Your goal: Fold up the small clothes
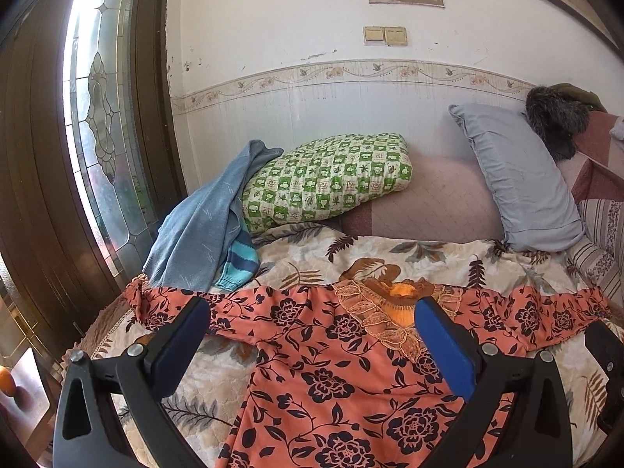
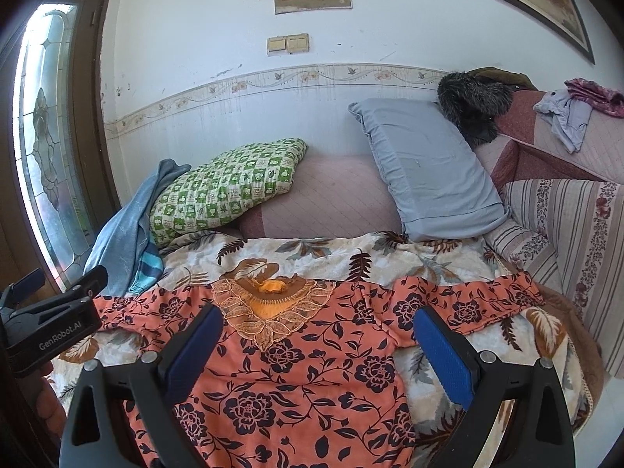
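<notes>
Left gripper [image 1: 312, 312] and right gripper [image 2: 316, 319] are held with fingers spread wide, empty, above the orange floral dress [image 1: 343, 382], which is spread flat on the leaf-print blanket [image 1: 409, 261].

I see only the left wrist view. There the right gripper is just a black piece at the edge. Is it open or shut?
Observer: The right gripper is open and holds nothing.
Operator: What lies between its fingers?
Observer: The chest of the dress, from beside the embroidered collar across to one sleeve's seam.
Operator: Are there more clothes further to the right?
Observer: Yes. A grey garment and a purple one lie crumpled on the sofa back.
</notes>
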